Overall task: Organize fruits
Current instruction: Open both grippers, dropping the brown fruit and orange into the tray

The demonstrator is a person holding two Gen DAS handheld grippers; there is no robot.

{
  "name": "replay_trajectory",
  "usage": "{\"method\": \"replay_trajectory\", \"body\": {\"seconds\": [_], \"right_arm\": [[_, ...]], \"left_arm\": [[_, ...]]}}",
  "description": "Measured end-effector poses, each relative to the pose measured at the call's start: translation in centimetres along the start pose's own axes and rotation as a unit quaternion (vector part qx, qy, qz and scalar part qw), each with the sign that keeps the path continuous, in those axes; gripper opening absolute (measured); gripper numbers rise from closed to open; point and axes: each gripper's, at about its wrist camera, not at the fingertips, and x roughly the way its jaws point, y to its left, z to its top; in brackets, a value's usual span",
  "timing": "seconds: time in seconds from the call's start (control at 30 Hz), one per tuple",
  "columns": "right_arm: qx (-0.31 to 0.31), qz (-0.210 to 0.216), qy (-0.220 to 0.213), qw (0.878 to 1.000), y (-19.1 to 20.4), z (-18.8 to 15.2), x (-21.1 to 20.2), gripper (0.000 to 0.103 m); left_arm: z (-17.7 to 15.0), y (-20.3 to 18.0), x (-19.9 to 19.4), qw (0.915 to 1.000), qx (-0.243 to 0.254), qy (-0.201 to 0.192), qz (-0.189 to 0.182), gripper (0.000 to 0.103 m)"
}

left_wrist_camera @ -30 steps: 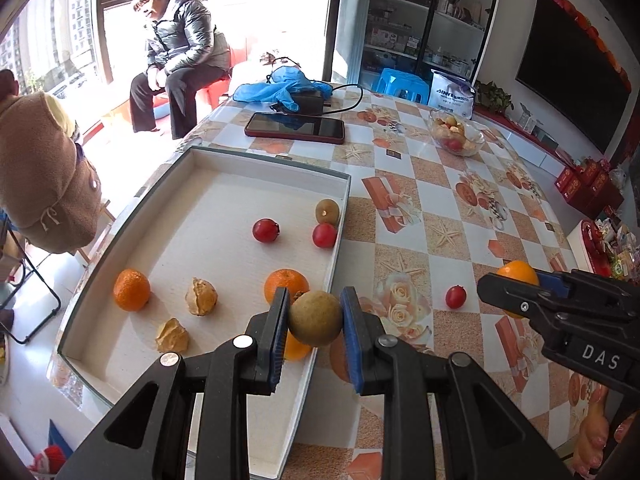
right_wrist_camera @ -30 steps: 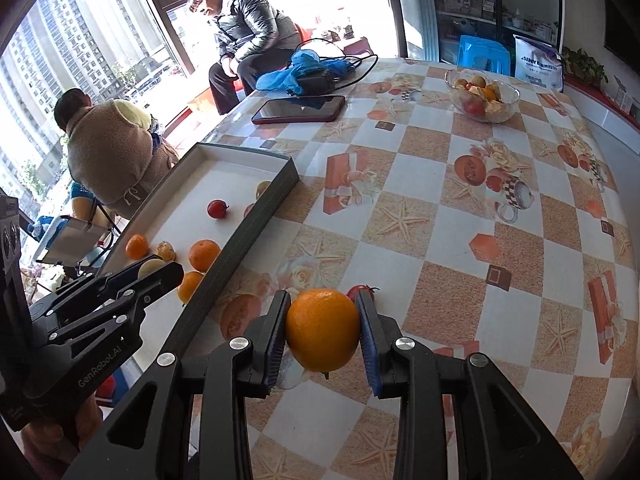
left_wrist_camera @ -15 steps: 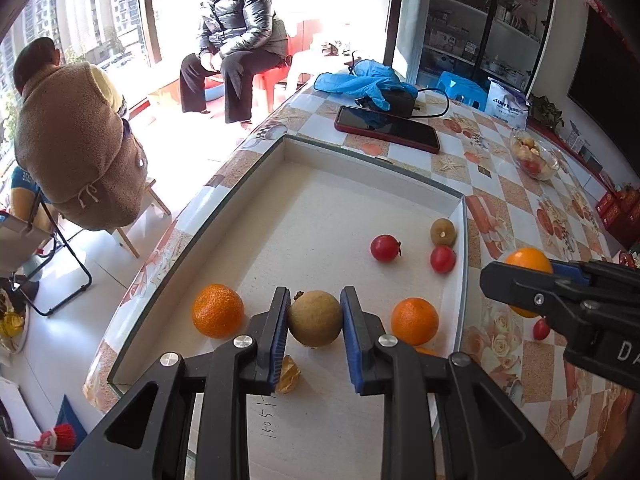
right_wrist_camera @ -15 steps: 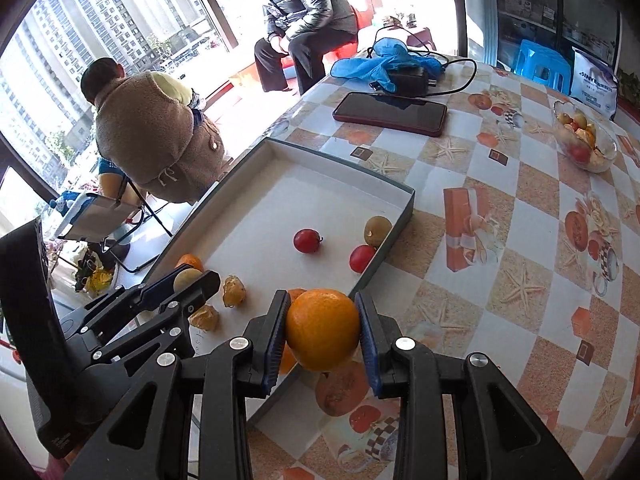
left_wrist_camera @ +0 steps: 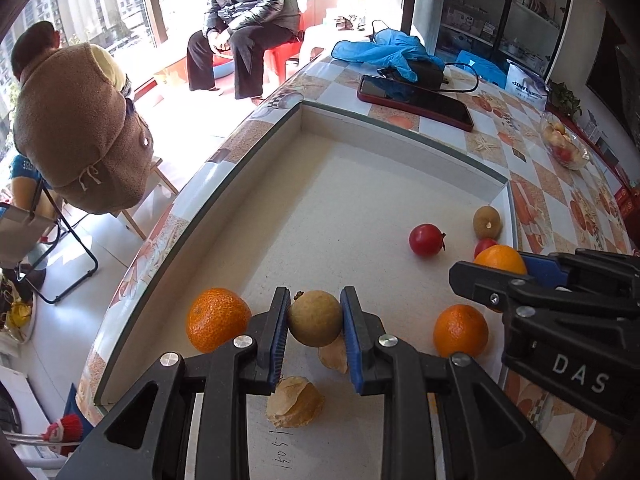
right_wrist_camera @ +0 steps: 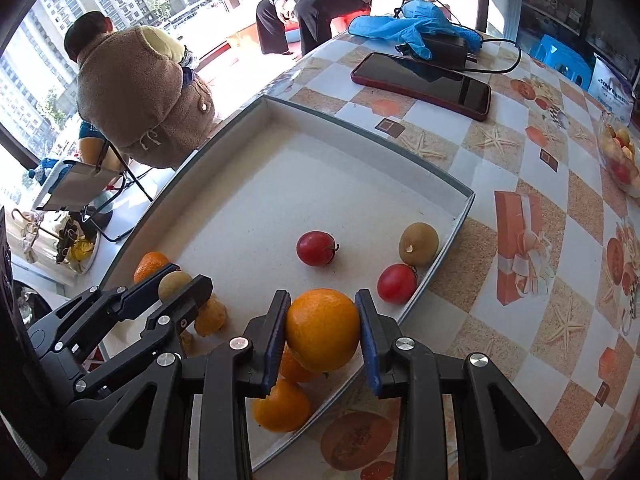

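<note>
My left gripper is shut on a round brown fruit and holds it over the near left part of the white tray. My right gripper is shut on an orange above the tray's near right edge. In the tray lie oranges, two papery husked fruits, a red fruit and a brown fruit. The right wrist view shows two oranges under my right gripper and a second red fruit.
A phone, a blue cloth with a black charger and cable, and a glass bowl of fruit sit on the patterned table. Two people sit beyond the table's left edge.
Both grippers have moved left from over the table to over the tray, each still holding its fruit. The tray now fills the middle of both views.
</note>
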Motion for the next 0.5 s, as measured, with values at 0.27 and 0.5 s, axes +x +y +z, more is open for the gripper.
{"method": "replay_trajectory", "body": {"seconds": [0.27,0.5], "right_arm": [[0.01,0.001,0.012,1.0,-0.7,0.0,0.7,0.035],[0.006,0.021,0.008,1.0,-0.1,-0.4,-0.6,0.074]], "left_arm": [[-0.2,-0.4,0.0,0.9999,0.011,-0.01,0.004,0.062],[-1.1,-1.1,-1.3,0.9993,0.027,-0.024,0.008,0.085]]}}
